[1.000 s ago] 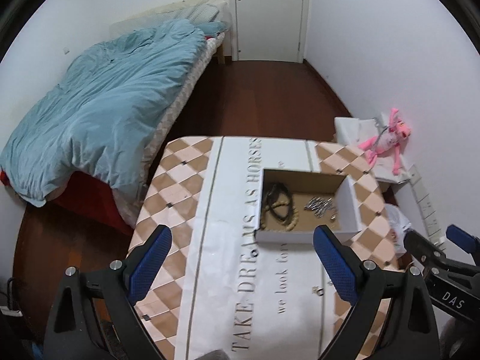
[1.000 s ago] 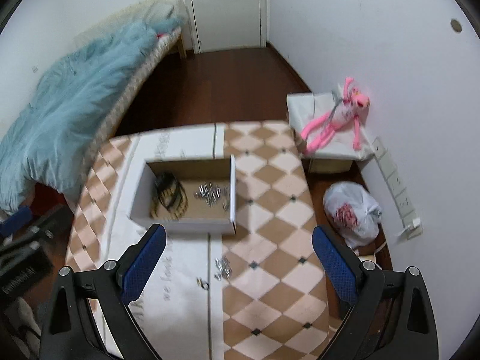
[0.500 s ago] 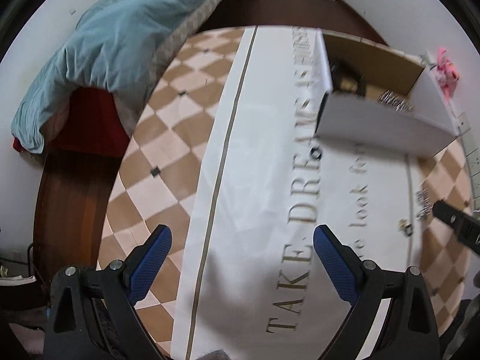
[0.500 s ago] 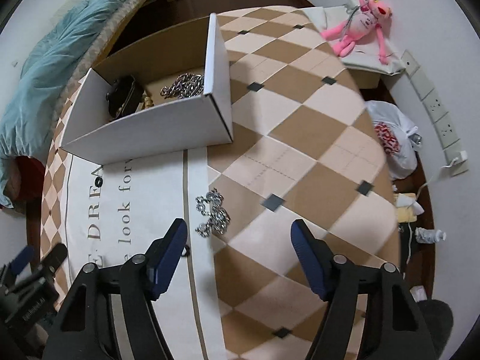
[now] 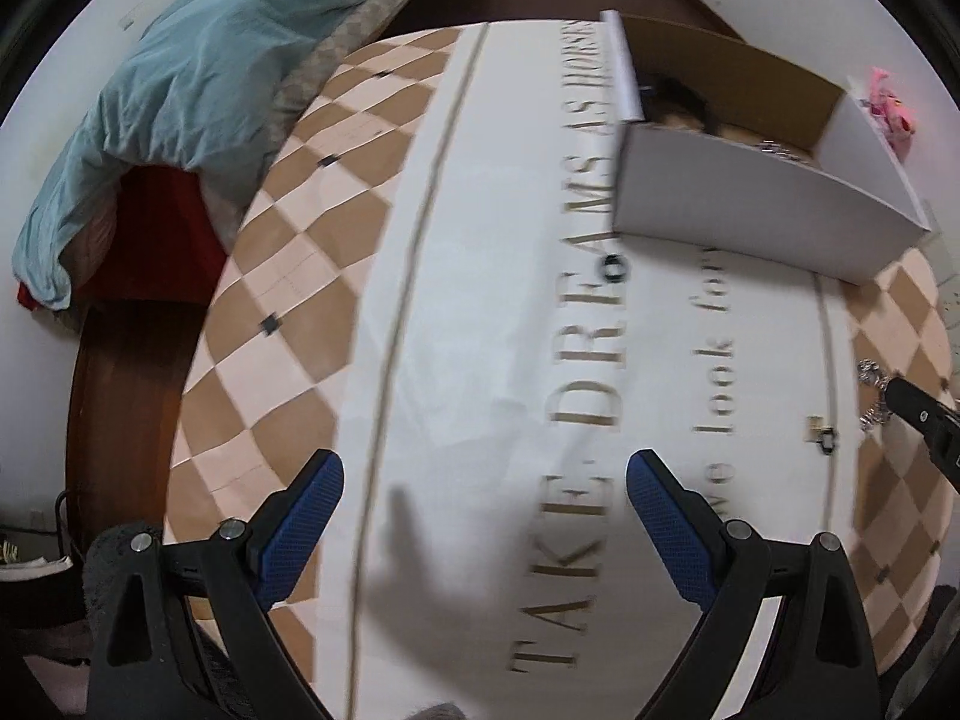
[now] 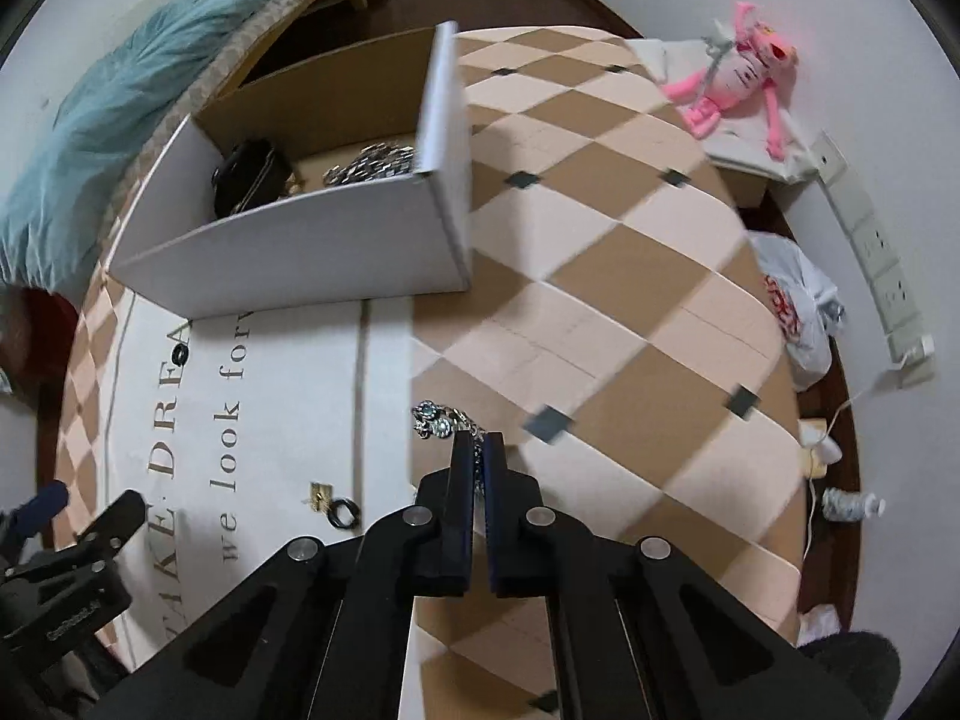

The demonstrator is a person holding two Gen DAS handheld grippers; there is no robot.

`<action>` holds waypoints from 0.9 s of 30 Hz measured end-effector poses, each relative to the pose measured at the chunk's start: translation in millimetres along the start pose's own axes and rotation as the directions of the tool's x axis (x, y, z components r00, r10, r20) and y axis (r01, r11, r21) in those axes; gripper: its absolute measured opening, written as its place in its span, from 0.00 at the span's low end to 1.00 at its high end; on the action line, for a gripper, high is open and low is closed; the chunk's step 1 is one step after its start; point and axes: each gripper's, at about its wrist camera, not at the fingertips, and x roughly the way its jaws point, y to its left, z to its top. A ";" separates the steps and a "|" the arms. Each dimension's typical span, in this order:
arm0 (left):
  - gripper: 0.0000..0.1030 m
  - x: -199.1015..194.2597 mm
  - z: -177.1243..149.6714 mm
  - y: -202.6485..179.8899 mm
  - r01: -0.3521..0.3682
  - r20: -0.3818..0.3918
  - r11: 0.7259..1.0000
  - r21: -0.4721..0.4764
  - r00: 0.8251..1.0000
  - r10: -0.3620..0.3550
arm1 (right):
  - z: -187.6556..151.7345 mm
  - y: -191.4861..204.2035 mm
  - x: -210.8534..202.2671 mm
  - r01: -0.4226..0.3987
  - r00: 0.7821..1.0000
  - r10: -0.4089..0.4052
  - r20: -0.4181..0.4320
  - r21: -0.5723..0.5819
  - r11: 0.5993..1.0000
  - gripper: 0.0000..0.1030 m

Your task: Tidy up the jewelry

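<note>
My right gripper (image 6: 478, 441) is shut on a silver chain (image 6: 438, 418) that lies on the checked tablecloth (image 6: 600, 276). A white cardboard box (image 6: 300, 264) stands behind it, holding a black beaded bracelet (image 6: 249, 177) and another silver chain (image 6: 372, 161). A black ring (image 6: 343, 513) with a small gold piece (image 6: 320, 492) lies left of my right gripper. Another black ring (image 6: 179, 354) lies near the box front. My left gripper (image 5: 483, 489) is open and empty above the white lettered runner (image 5: 480, 300). The box (image 5: 756, 198), the ring (image 5: 617, 268) and the chain (image 5: 873, 381) also show there.
A bed with a blue duvet (image 5: 198, 84) stands left of the table. A pink plush toy (image 6: 735, 78) lies on a low white box at the right. A white plastic bag (image 6: 795, 306) and wall sockets (image 6: 882, 276) are by the right wall.
Both grippers dropped from high above to close over the table. My right gripper went from open to shut on the silver chain. My left gripper stayed open.
</note>
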 end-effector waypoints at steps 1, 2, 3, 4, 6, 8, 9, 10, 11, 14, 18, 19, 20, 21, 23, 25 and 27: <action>0.94 -1.2 0.4 -5.8 0.016 0.002 1.000 0.006 1.000 -0.016 | -0.3 -5.4 -4.7 -0.001 1.000 0.001 0.006 0.013 1.000 0.03; 0.94 -2.6 -0.1 -12.9 0.034 0.001 0.999 0.013 0.999 -0.034 | -1.8 -12.5 -9.6 -0.003 1.000 0.002 0.013 0.026 1.000 0.03; 0.93 -3.6 -0.3 -19.5 0.055 -0.003 0.998 0.020 0.999 -0.055 | -4.9 -21.0 -15.2 -0.010 1.000 0.009 0.017 0.046 0.999 0.03; 0.93 -4.6 -1.6 -29.1 0.088 -0.008 0.996 0.032 0.996 -0.087 | -6.5 -27.4 -19.4 -0.015 1.000 0.014 0.020 0.063 0.998 0.03; 0.93 -5.8 -3.9 -48.0 0.136 -0.021 0.989 0.056 0.991 -0.135 | -11.0 -39.5 -25.0 -0.021 1.000 0.020 0.018 0.088 0.996 0.03; 0.93 -7.7 -5.9 -65.8 0.181 -0.028 0.981 0.073 0.983 -0.179 | -15.0 -50.1 -27.7 -0.018 1.000 0.016 0.018 0.110 0.994 0.03; 0.93 -9.5 -6.8 -74.8 0.203 -0.028 0.976 0.080 0.979 -0.202 | -16.9 -54.2 -28.0 -0.015 1.000 0.013 0.017 0.120 0.993 0.03; 0.93 -10.4 -6.7 -81.1 0.212 -0.022 0.973 0.089 0.977 -0.211 | -17.4 -57.4 -27.6 -0.013 1.000 0.011 0.017 0.127 0.992 0.03; 0.93 -10.8 -7.0 -91.1 0.225 -0.020 0.969 0.100 0.974 -0.224 | -19.6 -60.8 -28.2 -0.011 1.000 0.009 0.017 0.137 0.990 0.03; 0.85 -8.5 -6.4 -110.6 0.231 -0.015 0.965 0.127 0.973 -0.231 | -23.6 -71.7 -28.7 -0.006 1.000 0.003 0.018 0.162 0.987 0.03; 0.63 -3.7 -4.1 -127.3 0.219 -0.019 0.963 0.159 0.975 -0.219 | -25.8 -78.7 -28.6 0.001 1.000 -0.005 0.023 0.177 0.984 0.03; 0.58 0.4 -1.2 -128.2 0.216 -0.022 0.963 0.164 0.976 -0.215 | -26.3 -79.2 -28.7 0.002 1.000 -0.007 0.024 0.178 0.984 0.03; 0.55 2.3 -0.8 -131.2 0.205 -0.020 0.963 0.173 0.979 -0.205 | -26.7 -80.1 -29.2 0.002 1.000 -0.007 0.027 0.181 0.984 0.03; 0.52 1.8 0.4 -132.7 0.193 -0.006 0.963 0.186 0.981 -0.195 | -27.1 -81.7 -29.9 0.003 1.000 -0.008 0.027 0.181 0.983 0.03; 0.37 0.4 2.1 -136.3 0.200 0.013 0.959 0.203 0.978 -0.206 | -27.1 -82.5 -30.0 0.003 1.000 -0.008 0.028 0.183 0.983 0.03; 0.26 -0.2 2.8 -139.4 0.199 0.020 0.956 0.216 0.978 -0.208 | -27.7 -84.1 -29.1 0.004 1.000 -0.009 0.027 0.185 0.983 0.03; 0.18 0.0 5.3 -143.8 0.204 0.023 0.952 0.228 0.976 -0.215 | -28.0 -84.6 -28.2 0.003 1.000 -0.008 0.025 0.189 0.982 0.03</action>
